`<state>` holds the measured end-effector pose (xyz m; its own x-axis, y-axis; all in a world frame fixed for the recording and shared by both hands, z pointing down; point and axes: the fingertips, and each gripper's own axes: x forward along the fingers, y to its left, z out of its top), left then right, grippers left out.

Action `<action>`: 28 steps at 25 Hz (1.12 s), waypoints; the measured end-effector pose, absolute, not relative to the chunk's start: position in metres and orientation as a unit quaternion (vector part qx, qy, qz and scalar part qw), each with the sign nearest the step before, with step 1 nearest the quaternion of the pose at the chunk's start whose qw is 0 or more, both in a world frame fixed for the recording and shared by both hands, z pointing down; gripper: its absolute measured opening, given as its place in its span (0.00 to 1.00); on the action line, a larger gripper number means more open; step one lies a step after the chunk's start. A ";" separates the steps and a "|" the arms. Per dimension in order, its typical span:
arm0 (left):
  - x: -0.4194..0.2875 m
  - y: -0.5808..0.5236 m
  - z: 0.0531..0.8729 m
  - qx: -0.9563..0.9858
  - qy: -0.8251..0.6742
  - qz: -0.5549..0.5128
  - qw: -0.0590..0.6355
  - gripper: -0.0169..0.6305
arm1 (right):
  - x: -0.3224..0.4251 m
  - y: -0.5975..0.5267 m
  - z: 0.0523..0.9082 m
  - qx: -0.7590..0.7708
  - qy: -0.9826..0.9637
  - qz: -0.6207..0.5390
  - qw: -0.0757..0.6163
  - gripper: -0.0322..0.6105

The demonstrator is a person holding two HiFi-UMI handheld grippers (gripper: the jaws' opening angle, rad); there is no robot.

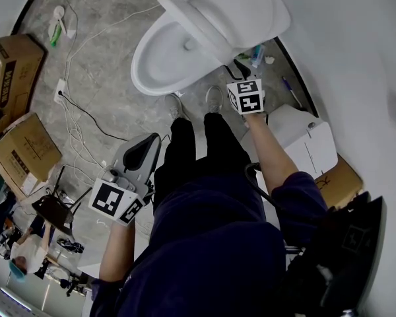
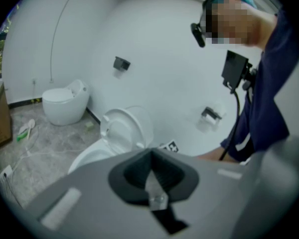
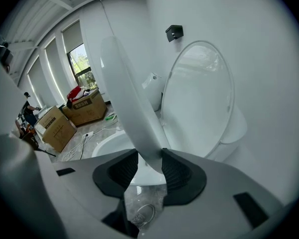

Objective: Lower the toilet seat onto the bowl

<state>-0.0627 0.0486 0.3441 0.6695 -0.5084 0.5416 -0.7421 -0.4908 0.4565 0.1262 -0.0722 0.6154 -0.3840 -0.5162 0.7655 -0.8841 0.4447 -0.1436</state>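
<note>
white plastic toilet seat [image 3: 132, 98], smooth and thin, raised off the bowl [image 1: 144, 68] and leaning partway forward, well apart from the upright oval lid [image 3: 202, 98] behind; lower edge pinched between the pads of the right gripper [image 3: 150, 158]. white ceramic bowl below, open, rim bare, set on grey marbled floor [image 1: 105, 51].

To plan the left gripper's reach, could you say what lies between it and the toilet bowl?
In the head view, only bare floor between left gripper and bowl.
</note>
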 end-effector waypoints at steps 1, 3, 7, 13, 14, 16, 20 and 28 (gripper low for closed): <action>-0.063 0.050 0.345 0.846 -0.370 0.169 0.345 0.03 | 0.124 -0.070 0.616 0.443 -0.785 0.277 0.332 0.27; -0.064 0.051 0.347 0.845 -0.372 0.167 0.346 0.03 | 0.119 -0.066 0.619 0.436 -0.788 0.272 0.339 0.27; -0.068 0.052 0.348 0.842 -0.376 0.161 0.350 0.03 | 0.111 -0.062 0.621 0.429 -0.790 0.265 0.350 0.28; -0.075 0.058 0.353 0.837 -0.384 0.156 0.358 0.03 | 0.111 -0.062 0.622 0.426 -0.791 0.247 0.363 0.28; -0.076 0.060 0.354 0.836 -0.385 0.155 0.360 0.03 | 0.110 -0.061 0.623 0.423 -0.792 0.244 0.367 0.28; -0.076 0.061 0.357 0.834 -0.386 0.152 0.363 0.03 | 0.108 -0.059 0.624 0.417 -0.794 0.238 0.372 0.28; -0.075 0.063 0.360 0.834 -0.387 0.146 0.366 0.03 | 0.101 -0.053 0.625 0.398 -0.799 0.226 0.389 0.29; -0.077 0.069 0.367 0.827 -0.395 0.140 0.375 0.03 | 0.093 -0.044 0.632 0.377 -0.806 0.210 0.406 0.31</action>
<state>-0.0770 0.0686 0.3675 0.6482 -0.5489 0.5278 -0.7587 -0.4068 0.5088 0.0926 -0.0444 0.6320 -0.3865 -0.4374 0.8120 -0.7780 0.6275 -0.0323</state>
